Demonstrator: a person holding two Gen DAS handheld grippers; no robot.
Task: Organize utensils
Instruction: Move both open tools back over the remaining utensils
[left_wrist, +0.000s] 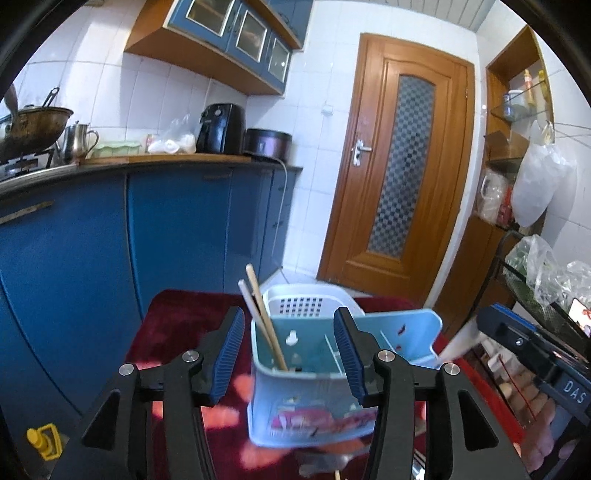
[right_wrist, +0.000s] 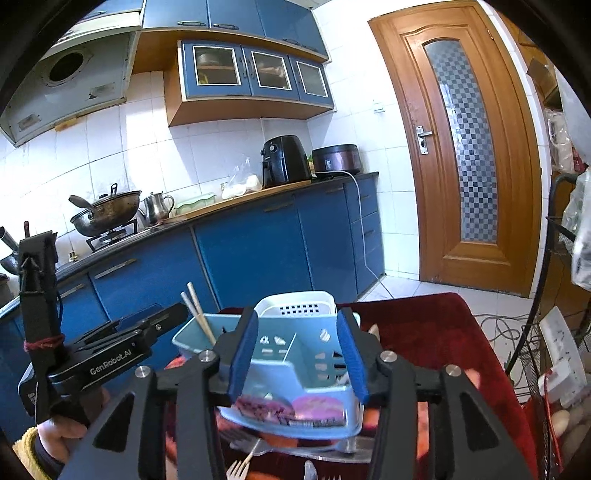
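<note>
Two chopsticks (left_wrist: 264, 325) lean in one pale-blue caddy (left_wrist: 306, 402); both tongs, left (left_wrist: 290, 356) and right (right_wrist: 297, 356), gape apart, empty.

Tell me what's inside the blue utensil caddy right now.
Two chopsticks lean in the left compartment of the blue utensil caddy. The other compartments look empty where visible; their floors are partly hidden by the caddy's walls and the fingers.

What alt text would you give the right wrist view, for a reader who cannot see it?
The open right gripper faces a light blue utensil caddy on a red cloth; a pair of chopsticks stands in the caddy's left compartment. A fork lies in front, and the left gripper sits alongside.
</note>
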